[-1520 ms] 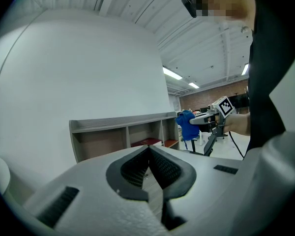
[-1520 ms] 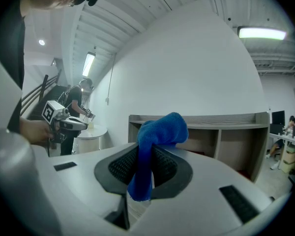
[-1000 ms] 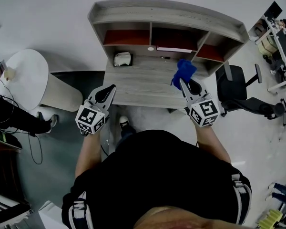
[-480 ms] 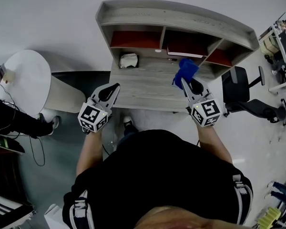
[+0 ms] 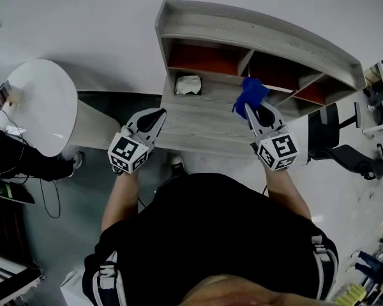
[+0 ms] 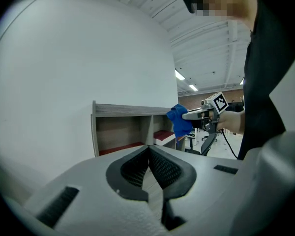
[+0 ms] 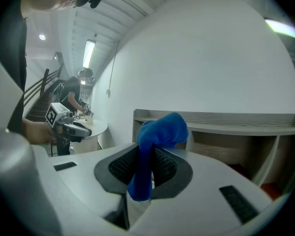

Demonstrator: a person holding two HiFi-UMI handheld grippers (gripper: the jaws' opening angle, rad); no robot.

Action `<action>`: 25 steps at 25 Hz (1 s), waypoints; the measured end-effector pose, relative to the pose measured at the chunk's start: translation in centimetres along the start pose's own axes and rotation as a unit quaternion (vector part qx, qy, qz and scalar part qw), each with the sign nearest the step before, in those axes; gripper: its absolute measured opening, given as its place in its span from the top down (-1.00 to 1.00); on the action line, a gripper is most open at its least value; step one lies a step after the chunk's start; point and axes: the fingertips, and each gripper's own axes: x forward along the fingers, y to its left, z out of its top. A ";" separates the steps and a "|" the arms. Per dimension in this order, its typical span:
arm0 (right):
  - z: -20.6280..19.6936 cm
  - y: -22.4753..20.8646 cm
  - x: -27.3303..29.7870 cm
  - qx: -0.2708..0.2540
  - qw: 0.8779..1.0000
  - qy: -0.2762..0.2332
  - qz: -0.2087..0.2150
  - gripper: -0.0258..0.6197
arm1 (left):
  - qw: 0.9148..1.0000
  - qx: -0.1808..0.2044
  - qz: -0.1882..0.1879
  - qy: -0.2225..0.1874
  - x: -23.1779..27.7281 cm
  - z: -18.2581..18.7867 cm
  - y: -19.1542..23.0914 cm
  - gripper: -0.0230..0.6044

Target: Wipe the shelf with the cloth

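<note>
The right gripper [image 5: 250,110] clamps the cloth [image 5: 249,93] before the shelf [image 5: 255,27]; the left gripper [image 5: 159,113] sits closed and empty. Pressing the cloth flat and sweeping evenly would clean best.

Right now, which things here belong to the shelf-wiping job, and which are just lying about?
Job: blue cloth, gripped by the right hand-held gripper; wooden shelf.

Lying about: white crumpled object; round white table; office chair; left hand-held gripper, shut and empty.
</note>
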 end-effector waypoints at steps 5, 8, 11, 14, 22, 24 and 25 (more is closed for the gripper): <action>1.3 0.7 3.5 -0.008 1.000 -0.003 0.002 0.75 | 1.000 -0.003 0.000 0.000 -0.3 -0.1 3.4 0.87; 2.6 0.9 5.2 -0.013 1.000 -0.008 -0.005 0.75 | 1.000 -0.002 -0.008 0.000 -0.1 0.1 5.3 0.87; 3.5 1.0 6.7 -0.017 1.000 -0.008 -0.011 0.75 | 1.000 -0.001 -0.016 -0.004 0.2 0.4 7.1 0.87; 3.9 1.5 8.0 -0.020 1.000 -0.004 -0.016 0.75 | 1.000 -0.001 -0.026 -0.009 0.5 0.5 8.6 0.87; 4.7 2.5 11.4 -0.028 0.999 0.008 -0.034 0.75 | 0.999 -0.005 -0.052 -0.012 1.2 0.0 12.6 0.87; 4.8 2.6 12.4 -0.030 0.999 0.012 -0.036 0.75 | 0.998 -0.007 -0.057 -0.011 1.4 -0.1 13.6 0.87; 4.8 2.8 12.9 -0.029 0.999 0.014 -0.038 0.75 | 0.998 -0.008 -0.059 -0.010 1.5 -0.2 14.1 0.87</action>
